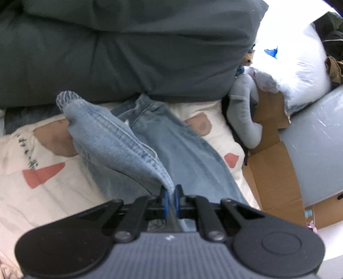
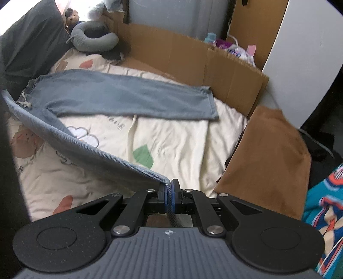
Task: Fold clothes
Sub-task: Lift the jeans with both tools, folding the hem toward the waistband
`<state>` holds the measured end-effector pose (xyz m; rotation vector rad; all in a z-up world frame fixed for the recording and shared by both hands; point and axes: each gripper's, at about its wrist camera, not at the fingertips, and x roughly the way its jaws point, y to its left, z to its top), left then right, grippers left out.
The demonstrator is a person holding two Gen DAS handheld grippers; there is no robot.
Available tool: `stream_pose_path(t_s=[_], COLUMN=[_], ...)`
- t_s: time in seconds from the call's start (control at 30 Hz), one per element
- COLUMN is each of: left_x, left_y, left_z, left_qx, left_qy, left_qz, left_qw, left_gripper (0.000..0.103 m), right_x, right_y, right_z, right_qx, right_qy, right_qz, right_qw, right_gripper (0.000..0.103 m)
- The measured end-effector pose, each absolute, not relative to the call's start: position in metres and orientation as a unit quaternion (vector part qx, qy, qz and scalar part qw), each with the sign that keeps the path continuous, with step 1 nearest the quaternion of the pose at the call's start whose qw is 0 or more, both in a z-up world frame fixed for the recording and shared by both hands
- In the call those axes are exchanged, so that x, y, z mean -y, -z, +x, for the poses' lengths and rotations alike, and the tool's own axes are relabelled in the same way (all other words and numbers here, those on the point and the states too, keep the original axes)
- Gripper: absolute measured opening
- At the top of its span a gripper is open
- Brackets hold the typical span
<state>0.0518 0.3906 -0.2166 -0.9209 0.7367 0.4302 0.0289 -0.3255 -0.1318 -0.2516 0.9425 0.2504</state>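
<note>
Light blue jeans [image 2: 128, 96] lie on a cream patterned bedspread [image 2: 171, 146]. One leg rests flat, running from the waist at the left to its hem at the right. The other leg is raised off the bed. My right gripper [image 2: 169, 188] is shut on its hem edge, and the denim stretches away up to the left. In the left wrist view my left gripper [image 1: 170, 194] is shut on a fold of the jeans [image 1: 120, 141], which rises ahead of it over the flat denim below.
A dark grey pillow [image 1: 128, 53] lies at the head of the bed. A grey neck pillow [image 2: 94, 38] and a soft toy [image 2: 72, 18] sit beside it. Cardboard [image 2: 193, 58] lines the bed's far side. A brown cloth [image 2: 268, 158] and a patterned teal fabric [image 2: 323, 203] lie at the right.
</note>
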Motion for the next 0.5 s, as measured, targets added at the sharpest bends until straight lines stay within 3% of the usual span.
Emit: stream_pose_path(t_s=[0.5], left_x=[-0.369], left_y=[0.206], left_z=[0.1], left_qx=[-0.361], left_qy=[-0.236], left_qz=[-0.368], left_qw=[0.824], left_gripper=[0.006], right_x=[0.339], right_y=[0.115], right_z=[0.095], right_qx=[-0.41], right_qy=[-0.149], right_qz=[-0.117], right_qw=[0.892], right_gripper=[0.001])
